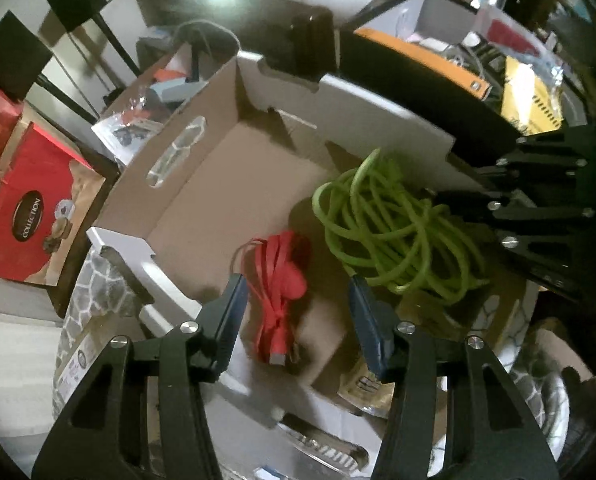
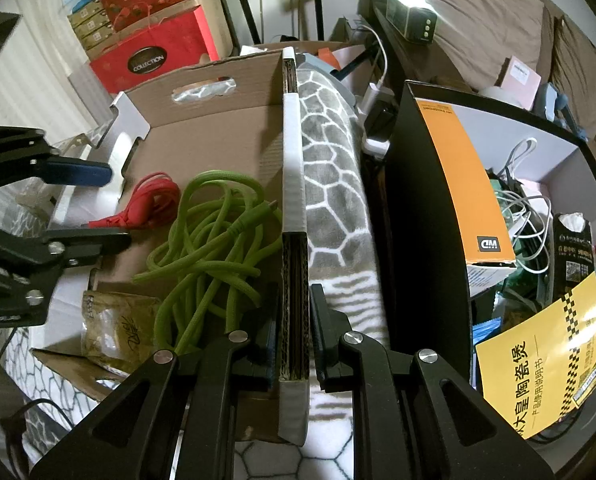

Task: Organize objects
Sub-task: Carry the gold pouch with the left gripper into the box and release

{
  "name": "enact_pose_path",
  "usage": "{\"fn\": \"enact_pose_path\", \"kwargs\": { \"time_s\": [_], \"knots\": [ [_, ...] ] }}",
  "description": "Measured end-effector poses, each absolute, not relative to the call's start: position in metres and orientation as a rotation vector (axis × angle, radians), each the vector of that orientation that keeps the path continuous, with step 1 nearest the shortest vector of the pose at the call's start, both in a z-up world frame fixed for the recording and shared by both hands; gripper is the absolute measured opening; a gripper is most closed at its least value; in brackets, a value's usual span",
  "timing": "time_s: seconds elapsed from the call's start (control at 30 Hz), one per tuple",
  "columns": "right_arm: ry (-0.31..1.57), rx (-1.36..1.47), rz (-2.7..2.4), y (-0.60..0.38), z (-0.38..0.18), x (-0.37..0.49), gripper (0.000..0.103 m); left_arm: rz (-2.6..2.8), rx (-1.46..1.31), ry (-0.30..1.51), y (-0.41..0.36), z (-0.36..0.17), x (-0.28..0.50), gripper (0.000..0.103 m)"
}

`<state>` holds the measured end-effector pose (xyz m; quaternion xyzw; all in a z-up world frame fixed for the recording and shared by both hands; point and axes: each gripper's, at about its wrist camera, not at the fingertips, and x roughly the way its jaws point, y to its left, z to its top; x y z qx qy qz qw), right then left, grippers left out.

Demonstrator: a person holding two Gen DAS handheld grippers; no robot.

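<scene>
Lying on the floor of the cardboard box (image 1: pixel 226 168), the red cable (image 1: pixel 282 276) is a loose bundle near the box's low front edge, directly under the left gripper (image 1: pixel 294 300); in the right wrist view the same bundle (image 2: pixel 150 204) sits left of the green one, close to the left box wall. Left gripper jaws are spread, blue pads either side of the red cable but clear of it, nothing pinched. The green cable (image 1: pixel 393 224) is a bigger tangled coil just beside the red one, toward the box's side wall (image 2: pixel 294 184). Right gripper (image 2: pixel 294 336) is pressed together on that side wall, pads clamping the corrugated edge from both sides, holding the box. A tan packet (image 2: pixel 118 332) lies at the box's open front corner, next to the green coil. Box sits on a grey hexagon-pattern blanket (image 2: pixel 333 184). Beyond the blanket stands a black bin (image 2: pixel 425 216) holding an orange box (image 2: pixel 465 184), white cables and a yellow leaflet (image 2: pixel 537 372). Red gift boxes (image 2: pixel 158 52) are stacked behind the cardboard box.
</scene>
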<state>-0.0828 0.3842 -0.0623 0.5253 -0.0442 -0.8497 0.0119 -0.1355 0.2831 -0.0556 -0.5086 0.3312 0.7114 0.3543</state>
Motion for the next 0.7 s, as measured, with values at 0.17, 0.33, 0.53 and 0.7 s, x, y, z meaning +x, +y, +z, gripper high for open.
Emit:
{"fn": "enact_pose_path", "kwargs": {
  "time_s": [0.17,0.33,0.53,0.7],
  "knots": [
    [-0.140,1.638,-2.649,0.384,-0.063,-0.083,0.015,1.804,-1.365,0.817,0.283,-0.068,-0.148,0.046],
    [-0.139,1.641,-2.644,0.384,-0.065,-0.082,0.015,1.795,-1.365,0.809,0.276,-0.076,-0.151,0.030],
    [-0.136,1.647,-2.645,0.382,-0.065,-0.081,0.015,1.733,-1.323,0.800,0.268,-0.071,-0.141,0.024],
    [-0.139,1.649,-2.643,0.382,-0.065,-0.082,0.015,1.672,-1.252,0.884,0.271,-0.068,-0.115,0.024]
  ]
}}
